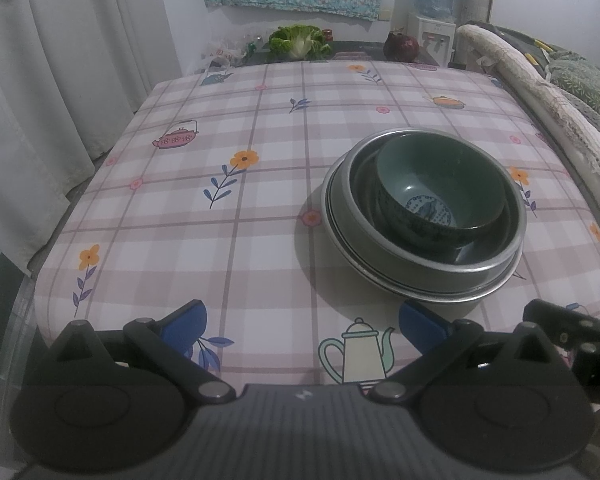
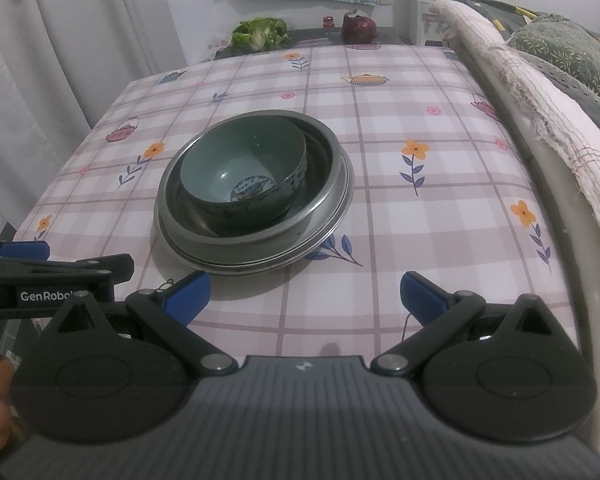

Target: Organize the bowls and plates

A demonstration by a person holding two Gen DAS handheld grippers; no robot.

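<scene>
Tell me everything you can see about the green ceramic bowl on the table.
The glossy green ceramic bowl is deep and round, dark outside and paler teal inside, with a blue-and-white painted medallion at its bottom. It looks empty and undamaged. It sits tilted, leaning against one side of the larger dark metal bowl that holds it, which itself rests on stacked silver metal plates on the checked tablecloth. Neither claw touches it.
</scene>
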